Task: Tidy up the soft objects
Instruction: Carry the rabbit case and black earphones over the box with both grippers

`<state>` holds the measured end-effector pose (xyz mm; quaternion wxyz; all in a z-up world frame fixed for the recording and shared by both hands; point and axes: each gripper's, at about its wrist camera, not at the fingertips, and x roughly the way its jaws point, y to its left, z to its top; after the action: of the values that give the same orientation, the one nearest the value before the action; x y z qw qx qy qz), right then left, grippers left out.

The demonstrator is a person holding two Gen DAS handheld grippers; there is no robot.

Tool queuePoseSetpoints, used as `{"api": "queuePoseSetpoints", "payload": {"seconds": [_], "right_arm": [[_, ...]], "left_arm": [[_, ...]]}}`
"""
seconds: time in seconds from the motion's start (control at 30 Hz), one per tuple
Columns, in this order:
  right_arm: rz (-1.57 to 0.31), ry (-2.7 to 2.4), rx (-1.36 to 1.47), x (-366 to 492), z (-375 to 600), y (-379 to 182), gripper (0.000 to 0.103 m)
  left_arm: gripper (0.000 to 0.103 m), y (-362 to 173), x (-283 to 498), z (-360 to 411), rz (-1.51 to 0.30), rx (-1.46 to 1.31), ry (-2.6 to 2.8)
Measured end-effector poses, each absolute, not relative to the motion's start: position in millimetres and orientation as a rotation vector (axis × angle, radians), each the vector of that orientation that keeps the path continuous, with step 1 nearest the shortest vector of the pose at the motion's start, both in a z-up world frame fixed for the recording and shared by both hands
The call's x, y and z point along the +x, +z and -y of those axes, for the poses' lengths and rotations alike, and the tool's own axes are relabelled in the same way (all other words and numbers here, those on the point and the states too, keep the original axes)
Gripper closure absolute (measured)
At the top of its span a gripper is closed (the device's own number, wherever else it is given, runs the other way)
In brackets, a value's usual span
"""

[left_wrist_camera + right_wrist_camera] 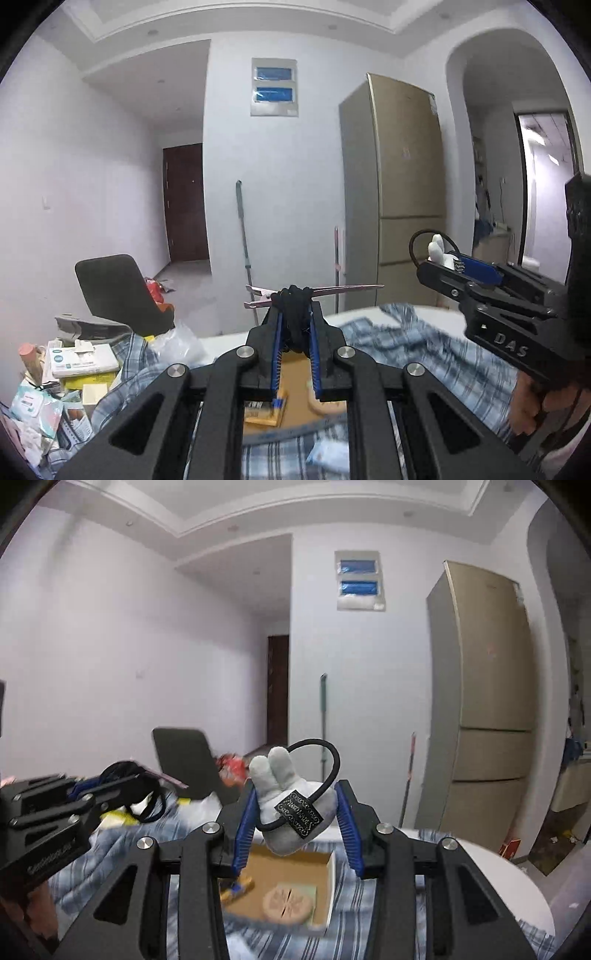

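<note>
Below both claws, an open brown cardboard box (pixel 291 871) lies on blue plaid cloth (pixel 424 354). The left claw (pixel 295 314) is clenched on a black hair tie with metal clip (pixel 291 295); the right claw (pixel 295 812), held level, grips a white plush rabbit-ear hair band (pixel 284 794).

The left claw (pixel 294 295) is clamped tight on a bundle of black hair ties (pixel 293 314) threaded with a pink hair clip (pixel 314 291), raised above a blue plaid cloth (pixel 424 354). Below the claw lies an open cardboard box (pixel 295 380). At right, the right claw (pixel 441 254) holds a white plush charm (pixel 437 249) on a black loop. Packets (pixel 74 365) clutter the left side.
</note>
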<state>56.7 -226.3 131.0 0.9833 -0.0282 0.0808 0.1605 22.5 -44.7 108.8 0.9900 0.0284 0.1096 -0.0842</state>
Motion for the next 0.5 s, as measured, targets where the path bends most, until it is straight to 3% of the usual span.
{"api": "queuePoseSetpoints", "payload": {"seconds": [0.23, 0.5], "right_arm": [[-0.172, 0.290, 0.024, 96.2, 233.1, 132.0, 0.063], [-0.256, 0.320, 0.053, 133.7, 234.7, 86.5, 0.062]], "left_arm": [[0.090, 121.1, 54.5, 38.7, -0.206, 0.007, -0.132], [0.090, 88.4, 96.5, 25.5, -0.303, -0.040, -0.136]]}}
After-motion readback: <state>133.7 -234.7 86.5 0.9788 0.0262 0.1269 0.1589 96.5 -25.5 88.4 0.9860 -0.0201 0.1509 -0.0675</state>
